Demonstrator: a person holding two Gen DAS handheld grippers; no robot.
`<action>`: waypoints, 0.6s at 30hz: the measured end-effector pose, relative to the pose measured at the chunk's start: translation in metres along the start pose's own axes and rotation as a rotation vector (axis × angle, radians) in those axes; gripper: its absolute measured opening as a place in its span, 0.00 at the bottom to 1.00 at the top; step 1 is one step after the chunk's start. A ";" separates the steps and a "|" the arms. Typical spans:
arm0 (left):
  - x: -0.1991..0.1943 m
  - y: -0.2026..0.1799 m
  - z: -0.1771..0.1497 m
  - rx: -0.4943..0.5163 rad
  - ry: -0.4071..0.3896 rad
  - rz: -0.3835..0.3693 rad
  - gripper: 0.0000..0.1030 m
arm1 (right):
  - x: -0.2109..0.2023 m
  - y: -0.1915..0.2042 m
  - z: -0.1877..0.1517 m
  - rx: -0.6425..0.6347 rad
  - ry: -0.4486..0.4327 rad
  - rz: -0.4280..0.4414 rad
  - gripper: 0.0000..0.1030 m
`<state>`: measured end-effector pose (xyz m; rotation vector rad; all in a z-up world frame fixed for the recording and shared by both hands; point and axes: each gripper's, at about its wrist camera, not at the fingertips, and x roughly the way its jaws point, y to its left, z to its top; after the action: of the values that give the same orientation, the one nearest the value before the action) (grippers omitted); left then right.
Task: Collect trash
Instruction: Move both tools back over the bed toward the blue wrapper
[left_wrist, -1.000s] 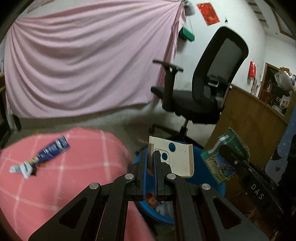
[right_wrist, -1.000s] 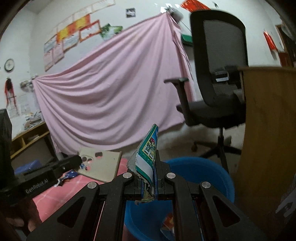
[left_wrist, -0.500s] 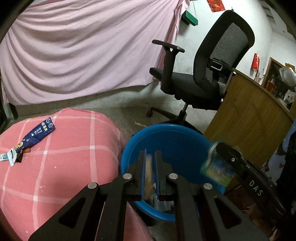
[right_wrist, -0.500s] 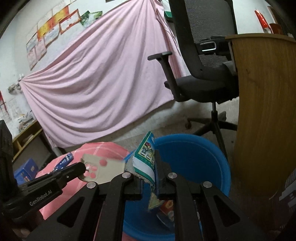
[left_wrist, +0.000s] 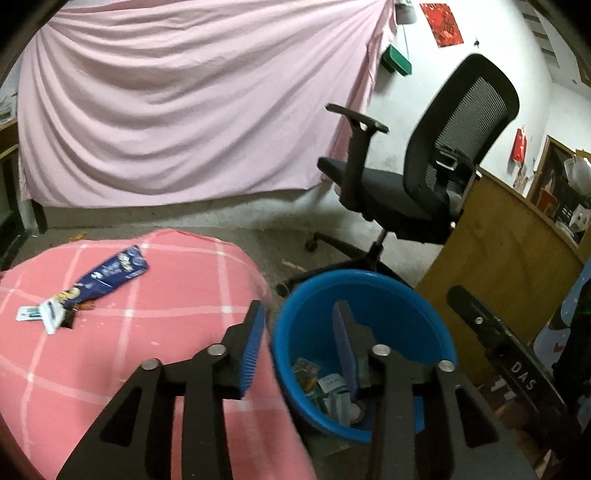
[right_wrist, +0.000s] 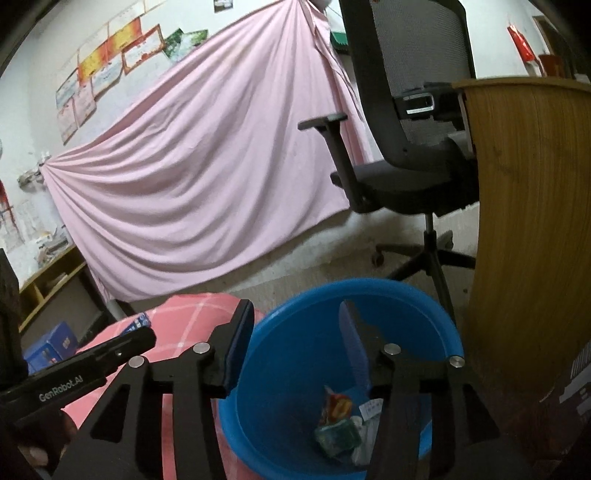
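Left gripper (left_wrist: 297, 341): fingers spread, nothing between them, positioned over the near rim of the blue basin (left_wrist: 369, 280) and the edge of the pink checked cloth (left_wrist: 177, 325). Right gripper (right_wrist: 291, 345): fingers spread and empty, above the same basin (right_wrist: 295, 354). Discarded wrappers (right_wrist: 338, 428) lie on the basin bottom (several pieces, bunched together). A blue wrapper (left_wrist: 110, 273) and a white scrap (left_wrist: 50, 314) lie on the cloth, well apart from both grippers. An office chair (left_wrist: 424, 177) stands behind the basin.
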<state>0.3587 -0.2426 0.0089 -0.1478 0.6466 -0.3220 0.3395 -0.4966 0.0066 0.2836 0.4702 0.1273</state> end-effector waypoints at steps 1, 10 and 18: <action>-0.004 0.004 0.001 -0.005 -0.010 0.004 0.42 | -0.001 0.002 0.001 -0.004 -0.011 0.001 0.48; -0.059 0.052 0.004 -0.030 -0.218 0.115 0.97 | -0.009 0.031 0.014 -0.022 -0.127 0.031 0.88; -0.093 0.093 -0.003 -0.048 -0.331 0.183 0.98 | -0.013 0.071 0.019 -0.083 -0.212 0.086 1.00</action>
<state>0.3101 -0.1234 0.0371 -0.1823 0.3361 -0.1015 0.3331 -0.4357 0.0492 0.2326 0.2415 0.1981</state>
